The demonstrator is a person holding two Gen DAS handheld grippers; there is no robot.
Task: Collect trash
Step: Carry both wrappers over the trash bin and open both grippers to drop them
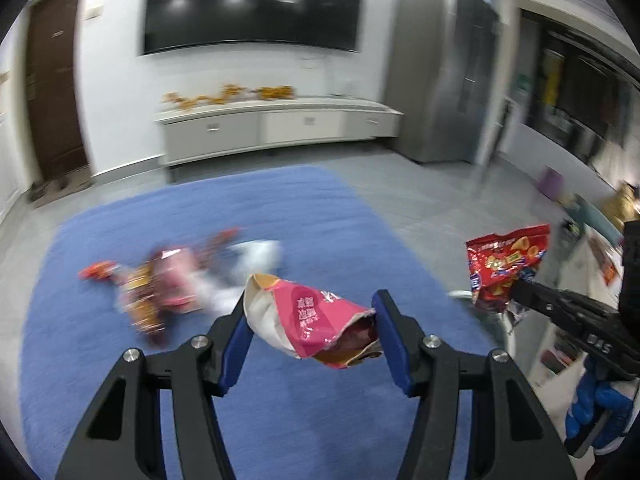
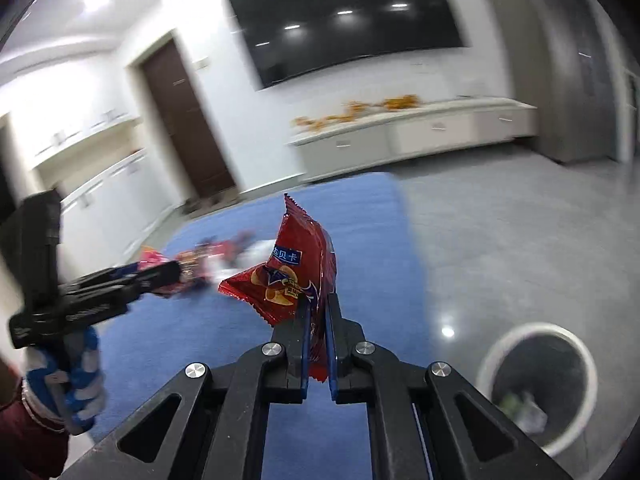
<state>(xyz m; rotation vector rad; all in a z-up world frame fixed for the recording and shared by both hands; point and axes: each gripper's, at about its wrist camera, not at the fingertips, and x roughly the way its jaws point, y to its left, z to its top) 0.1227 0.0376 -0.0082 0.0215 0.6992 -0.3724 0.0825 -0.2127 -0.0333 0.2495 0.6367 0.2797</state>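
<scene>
A pink snack bag (image 1: 308, 322) is pinched by the left gripper (image 1: 310, 330), a red chip bag (image 2: 296, 280) by the right gripper (image 2: 318, 344). Both should be carried directly above the waste bin (image 2: 536, 388) before being released.

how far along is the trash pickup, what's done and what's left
Partly done. The white round bin on the grey floor already holds a few scraps. In hand: the left gripper holds a crumpled pink and white snack bag, and the right gripper is shut on a shiny red chip bag; neither is over the bin yet. Left: a blurred pile of wrappers on the blue rug.
</scene>
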